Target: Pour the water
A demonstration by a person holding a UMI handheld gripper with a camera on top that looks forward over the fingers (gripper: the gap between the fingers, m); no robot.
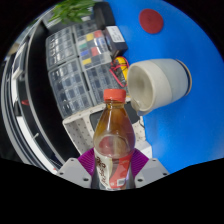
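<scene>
The scene is carried by a desk with a smooth, bright blue surface, on which a flat red round mark is seen well beyond the tongs. To the left of the blue area, a set of clear plastic drawer boxes with ribbed, boxy fronts is stacked, and green leaves are visible behind them. A white cylindrical cup with a smooth matte wall is seen tipped on its side, just beyond and to the right of the bottle's cap. Open blue surface is left around the cup on its far and right sides. A clear plastic bottle with amber liquid, an orange cap and a red label is pinched upright between the tongs, whose purple pads press on its lower body from both sides.
</scene>
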